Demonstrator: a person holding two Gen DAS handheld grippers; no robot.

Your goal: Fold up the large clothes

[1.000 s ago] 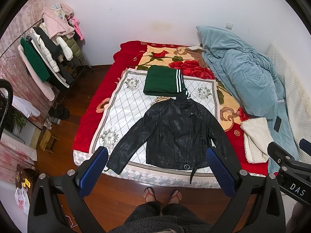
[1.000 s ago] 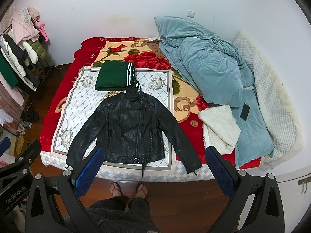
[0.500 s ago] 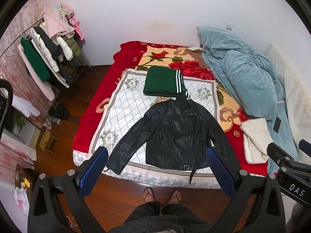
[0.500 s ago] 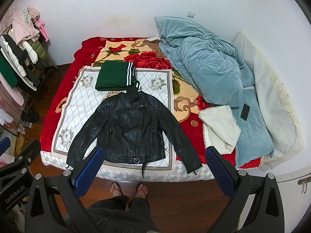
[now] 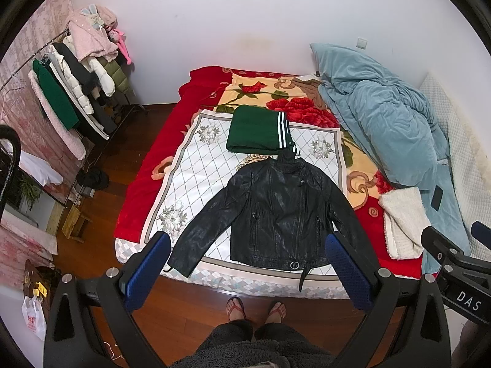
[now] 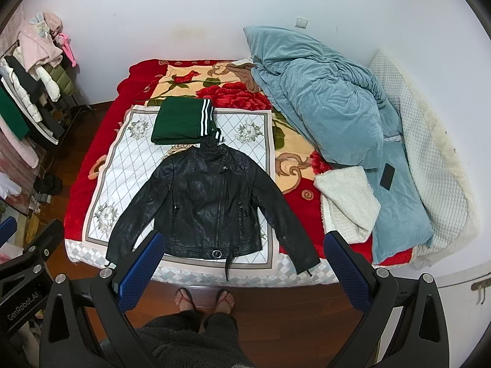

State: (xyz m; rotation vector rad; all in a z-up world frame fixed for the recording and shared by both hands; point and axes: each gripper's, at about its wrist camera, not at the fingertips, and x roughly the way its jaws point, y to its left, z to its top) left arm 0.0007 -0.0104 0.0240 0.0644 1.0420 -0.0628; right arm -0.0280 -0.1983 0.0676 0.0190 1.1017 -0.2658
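left wrist view: left gripper [image 5: 245,263] held above floor at bed's foot, jaws wide apart, nothing between. 1 black leather jacket [image 5: 276,211] flat on white quilted mat [image 5: 190,184], front up, 2 sleeves spread, belt end hanging over bed edge. 1 folded green garment [image 5: 254,132] w/ white stripes just beyond collar. 1 blue duvet [image 5: 383,128] bunched on right, 1 white fleece [image 5: 405,224] beside it. 1 clothes rack [image 5: 70,92] at left. 2 feet in flip-flops [image 5: 254,306] on wood floor.

right wrist view: right gripper [image 6: 242,266] likewise spread wide, empty, clear of jacket [image 6: 211,202]. 1 dark phone [image 6: 387,176] on duvet [image 6: 325,107].
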